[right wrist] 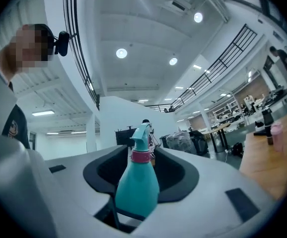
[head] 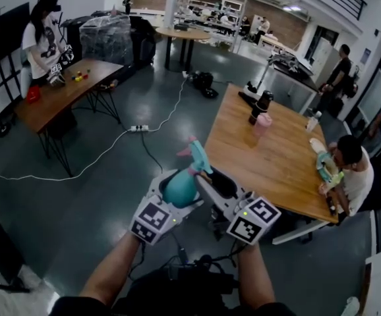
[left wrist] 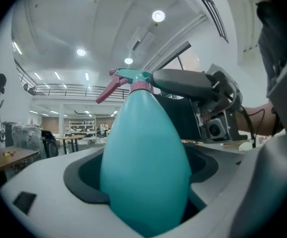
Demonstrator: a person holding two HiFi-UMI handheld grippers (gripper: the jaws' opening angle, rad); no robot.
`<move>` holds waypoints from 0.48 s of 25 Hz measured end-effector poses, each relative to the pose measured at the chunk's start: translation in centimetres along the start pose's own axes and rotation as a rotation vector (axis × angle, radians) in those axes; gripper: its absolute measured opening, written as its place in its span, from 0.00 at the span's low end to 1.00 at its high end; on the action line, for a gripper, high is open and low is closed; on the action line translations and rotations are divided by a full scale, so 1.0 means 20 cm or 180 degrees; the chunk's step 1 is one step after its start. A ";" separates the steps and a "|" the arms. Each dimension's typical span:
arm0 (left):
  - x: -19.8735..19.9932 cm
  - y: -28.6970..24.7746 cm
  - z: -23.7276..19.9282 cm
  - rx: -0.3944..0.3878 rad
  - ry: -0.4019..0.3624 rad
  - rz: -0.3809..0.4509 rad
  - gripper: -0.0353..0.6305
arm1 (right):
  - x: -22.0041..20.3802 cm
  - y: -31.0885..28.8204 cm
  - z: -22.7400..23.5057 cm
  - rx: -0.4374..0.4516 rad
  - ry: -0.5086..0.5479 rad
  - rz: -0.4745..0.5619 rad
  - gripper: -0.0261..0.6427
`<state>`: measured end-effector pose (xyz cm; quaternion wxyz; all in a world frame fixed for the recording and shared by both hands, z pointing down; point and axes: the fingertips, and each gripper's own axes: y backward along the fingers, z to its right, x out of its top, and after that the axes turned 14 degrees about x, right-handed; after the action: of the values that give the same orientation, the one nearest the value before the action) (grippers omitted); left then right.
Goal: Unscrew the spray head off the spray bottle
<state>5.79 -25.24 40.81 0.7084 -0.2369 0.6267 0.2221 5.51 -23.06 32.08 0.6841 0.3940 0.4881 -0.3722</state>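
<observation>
Left gripper view: left gripper (left wrist: 146, 187) pinches teal egg-shaped plastic spray bottle (left wrist: 143, 148) mid-air, teal-and-pink spray head (left wrist: 131, 76) not yet off, right gripper (right wrist: 141, 170) spread either side of its neck, not touching; next I'd clamp the head and twist.

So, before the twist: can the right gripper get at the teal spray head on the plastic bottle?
Probably yes: the left gripper grips the teal plastic spray bottle, and its teal spray head sits bare between the open jaws of the right gripper.

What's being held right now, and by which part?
The left tool grips the spray bottle by its teal body; the right tool stands open around the spray head, not clamping it.
</observation>
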 end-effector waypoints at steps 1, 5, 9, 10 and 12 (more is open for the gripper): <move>-0.01 -0.01 -0.01 0.0051 -0.0020 -0.0026 0.72 | -0.01 -0.01 0.01 -0.0042 -0.0045 0.0014 0.29; -0.03 -0.02 -0.01 0.0176 -0.0101 -0.0084 0.72 | -0.04 -0.03 0.02 -0.0162 -0.0137 0.0013 0.29; -0.04 -0.02 -0.02 0.0262 -0.0185 -0.0116 0.72 | -0.04 -0.04 0.03 -0.0260 -0.0148 0.0042 0.28; -0.04 -0.02 -0.01 0.0268 -0.0197 -0.0125 0.72 | -0.04 -0.04 0.03 -0.0287 -0.0132 0.0038 0.26; -0.05 -0.03 0.00 0.0260 -0.0209 -0.0139 0.72 | -0.04 -0.02 0.04 -0.0311 -0.0087 0.0016 0.25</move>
<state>5.98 -25.70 41.82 0.7423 -0.2140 0.6064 0.1885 5.23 -23.86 33.04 0.7100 0.3563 0.4953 -0.3516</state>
